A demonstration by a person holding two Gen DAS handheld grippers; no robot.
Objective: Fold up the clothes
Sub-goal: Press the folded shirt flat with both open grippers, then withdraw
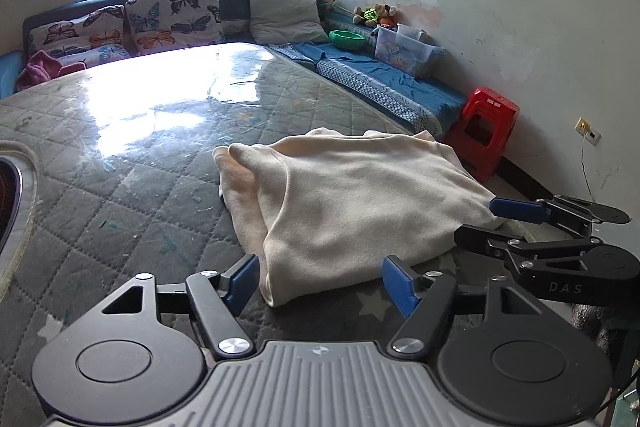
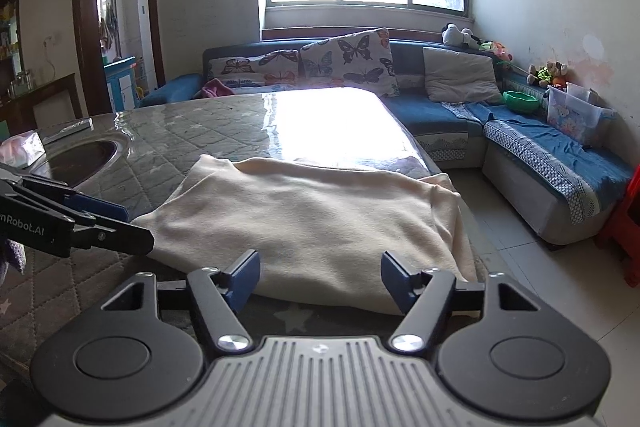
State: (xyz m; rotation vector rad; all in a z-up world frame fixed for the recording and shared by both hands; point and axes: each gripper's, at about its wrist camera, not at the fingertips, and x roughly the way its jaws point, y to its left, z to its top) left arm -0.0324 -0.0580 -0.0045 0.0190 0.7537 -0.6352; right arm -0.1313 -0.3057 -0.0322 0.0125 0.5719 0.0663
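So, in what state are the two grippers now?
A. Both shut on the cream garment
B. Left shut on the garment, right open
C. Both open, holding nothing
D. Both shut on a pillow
C: the left gripper and the right gripper both have their blue fingers spread wide at the near edge of the folded cream garment, gripping nothing.

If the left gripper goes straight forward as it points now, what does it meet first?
Most likely the near edge of the cream cloth: it lies directly ahead of the open left gripper, though the gap between them is hard to judge.
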